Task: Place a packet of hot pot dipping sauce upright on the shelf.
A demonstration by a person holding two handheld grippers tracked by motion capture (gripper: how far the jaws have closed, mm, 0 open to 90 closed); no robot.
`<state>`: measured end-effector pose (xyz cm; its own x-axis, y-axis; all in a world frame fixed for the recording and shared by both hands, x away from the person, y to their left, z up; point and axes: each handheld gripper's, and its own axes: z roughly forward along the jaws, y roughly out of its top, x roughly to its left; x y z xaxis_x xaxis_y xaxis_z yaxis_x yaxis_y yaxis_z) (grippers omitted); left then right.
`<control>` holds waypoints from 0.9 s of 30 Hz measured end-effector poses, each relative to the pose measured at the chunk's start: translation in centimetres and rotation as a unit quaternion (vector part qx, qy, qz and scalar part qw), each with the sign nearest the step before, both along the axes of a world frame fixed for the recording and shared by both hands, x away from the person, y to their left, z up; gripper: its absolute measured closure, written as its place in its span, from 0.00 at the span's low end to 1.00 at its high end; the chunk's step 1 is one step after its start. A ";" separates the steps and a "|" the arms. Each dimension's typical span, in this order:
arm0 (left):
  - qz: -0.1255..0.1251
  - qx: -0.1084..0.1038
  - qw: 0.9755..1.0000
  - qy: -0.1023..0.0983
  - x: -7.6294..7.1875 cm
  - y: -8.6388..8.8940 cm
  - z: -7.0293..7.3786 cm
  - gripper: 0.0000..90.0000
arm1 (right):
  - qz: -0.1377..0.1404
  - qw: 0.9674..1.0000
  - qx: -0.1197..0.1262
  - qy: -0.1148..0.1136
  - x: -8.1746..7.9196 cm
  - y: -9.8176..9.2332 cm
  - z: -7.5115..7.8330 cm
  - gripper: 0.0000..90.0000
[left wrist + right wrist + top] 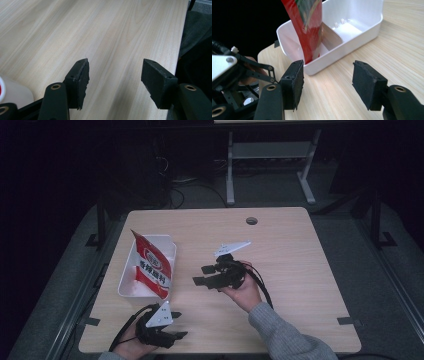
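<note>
Black foam-padded jaws of the right hand-held gripper (327,80) rise at the bottom of the right gripper view, spread wide with only bare wood grain between them; they hold nothing and touch nothing. Just ahead of those jaws, slightly toward the left one, stands the white rectangular plastic bin (352,47) on the light wooden tabletop (402,50). A red glossy snack packet (308,27) with white and green print stands upright in the bin's nearer compartment, its lower end inside, close to the near wall, and its upper part rising well above the rim. An inner white divider splits the bin; the compartment beyond it looks bare.

From the high view, the right hand-held gripper (202,275) is held in a hand with a grey sleeve, its jaws aimed toward the bin (167,245) and a short way apart from it. The packet (152,265) leans tilted, with its top corner toward the far left.

Nearer the table's front edge, the left hand-held gripper (177,327) rests low by the bin's near corner, a grey three-cornered plate on top. In the left gripper view its jaws (115,82) also stand wide apart, empty, above bare tabletop (75,30), with a rounded white corner of the bin (15,92) at the lower left.
</note>
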<state>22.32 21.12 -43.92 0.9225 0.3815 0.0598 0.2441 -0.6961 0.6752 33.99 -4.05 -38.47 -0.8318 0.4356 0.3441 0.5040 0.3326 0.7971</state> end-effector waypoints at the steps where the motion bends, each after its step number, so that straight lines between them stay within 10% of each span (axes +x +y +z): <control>1: 0.000 0.000 1.000 0.000 0.0 0.0 0.0 0.43 | -0.002 1.000 -0.001 0.000 0.0 -0.2 0.0 0.46; 27: 0.007 -0.005 1.000 -0.002 0.3 0.0 0.0 0.41 | -0.038 0.999 -0.013 0.012 -1.5 -6.3 -0.8 0.43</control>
